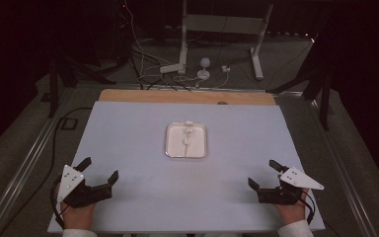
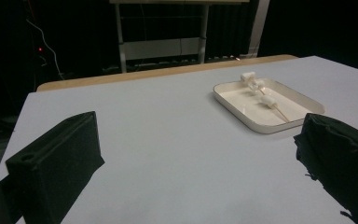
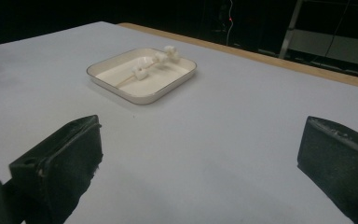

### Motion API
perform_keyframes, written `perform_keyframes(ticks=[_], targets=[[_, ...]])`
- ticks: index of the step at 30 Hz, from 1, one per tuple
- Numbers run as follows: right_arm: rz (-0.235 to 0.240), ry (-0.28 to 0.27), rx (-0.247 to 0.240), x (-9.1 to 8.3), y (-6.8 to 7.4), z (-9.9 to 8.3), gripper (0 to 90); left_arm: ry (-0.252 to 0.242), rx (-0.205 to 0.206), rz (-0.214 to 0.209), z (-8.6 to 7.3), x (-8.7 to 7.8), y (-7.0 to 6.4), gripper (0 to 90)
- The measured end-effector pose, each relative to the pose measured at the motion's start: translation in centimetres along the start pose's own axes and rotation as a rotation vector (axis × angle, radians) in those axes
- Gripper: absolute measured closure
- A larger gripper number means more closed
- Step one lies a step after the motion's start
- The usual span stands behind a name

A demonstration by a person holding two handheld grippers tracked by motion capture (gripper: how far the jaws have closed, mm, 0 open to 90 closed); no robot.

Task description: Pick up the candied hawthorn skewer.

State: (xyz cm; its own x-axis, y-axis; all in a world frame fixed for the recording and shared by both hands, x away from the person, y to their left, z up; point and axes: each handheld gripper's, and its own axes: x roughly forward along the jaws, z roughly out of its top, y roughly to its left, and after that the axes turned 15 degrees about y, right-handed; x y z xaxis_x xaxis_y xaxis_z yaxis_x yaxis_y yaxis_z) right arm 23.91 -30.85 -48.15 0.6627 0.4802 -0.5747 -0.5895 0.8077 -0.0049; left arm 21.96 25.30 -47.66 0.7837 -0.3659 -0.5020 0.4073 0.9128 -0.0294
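A shallow white tray (image 1: 169, 148) lies at the middle of the pale table (image 1: 128, 128). In it rests a thin wooden skewer (image 1: 185, 144) with white marshmallows (image 1: 187, 129) threaded on its far half. The tray (image 2: 242, 113) appears at the right in the left gripper view, with marshmallows (image 2: 268, 101) and the skewer (image 2: 282, 112). In the right gripper view the tray (image 3: 121, 91) sits upper left, marshmallows (image 3: 140, 71) inside. My left gripper (image 1: 98, 169) rests open at the near left corner, my right gripper (image 1: 264, 174) open at the near right. Both are empty and far from the tray.
A wooden strip (image 1: 187, 97) edges the table's far side. Beyond it on the floor stand a white metal frame (image 1: 222, 29), loose cables (image 1: 148, 64) and a small white device (image 1: 205, 69). Dark stands (image 1: 56, 74) flank both sides.
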Motion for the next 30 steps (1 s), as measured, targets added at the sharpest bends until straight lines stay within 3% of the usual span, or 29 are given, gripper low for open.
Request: perform_keyframes(ticks=[4, 6, 16, 30], targets=[[-0.005, -0.007, 0.007, -0.1, 0.1, 0.0, 0.0, 0.003, -0.003, 0.000, 0.1, -0.1, -0.1, 0.6], [-0.007, -0.005, 0.011, -0.1, 0.1, 0.0, 0.0, 0.003, -0.023, -0.012, 0.4, -0.3, -0.1, 0.6], [-0.010, 0.006, 0.015, 0.0, 0.3, 0.1, 0.0, -0.002, -0.022, 0.012, 2.3, -0.7, -0.2, 0.6], [-0.007, 0.009, 0.030, 0.1, 0.2, 0.0, 0.0, 0.031, -0.002, -0.006, 5.8, 2.0, -1.6, 0.6]])
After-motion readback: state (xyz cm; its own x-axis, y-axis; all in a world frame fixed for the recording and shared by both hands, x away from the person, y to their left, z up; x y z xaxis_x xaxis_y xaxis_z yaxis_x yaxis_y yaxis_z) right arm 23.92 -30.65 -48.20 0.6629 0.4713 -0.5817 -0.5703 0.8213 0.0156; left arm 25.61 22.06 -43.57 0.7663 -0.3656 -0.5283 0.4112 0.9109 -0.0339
